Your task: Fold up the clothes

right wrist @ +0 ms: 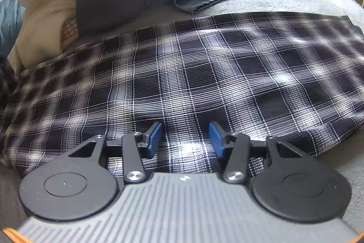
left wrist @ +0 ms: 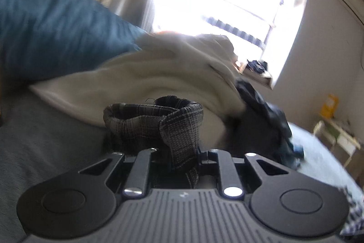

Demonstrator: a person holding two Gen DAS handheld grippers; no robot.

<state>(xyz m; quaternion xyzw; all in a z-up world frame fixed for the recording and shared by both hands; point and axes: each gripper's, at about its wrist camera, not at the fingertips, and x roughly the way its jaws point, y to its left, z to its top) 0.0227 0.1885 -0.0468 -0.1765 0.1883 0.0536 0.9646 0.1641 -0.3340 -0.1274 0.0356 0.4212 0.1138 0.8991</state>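
The left gripper (left wrist: 179,152) pinches a bunched edge of the dark-and-white plaid woven garment (right wrist: 204,74), seemingly lifting it for a fold, while the right gripper (right wrist: 185,140) hovers parted, empty, over it.

The left gripper (left wrist: 179,152) is clamped on a bunched fold of plaid cloth (left wrist: 157,122), which stands up between its jaws and hides the fingertips. Just behind the fold lies a heap of cream fabric (left wrist: 145,79) on the grey bed cover (left wrist: 34,140). A blue quilt (left wrist: 50,26) lies toward the bed's left edge, touching the cream heap. Dark garments (left wrist: 261,115) sit against the heap's right side. A bright window (left wrist: 227,3) fills the wall beyond.
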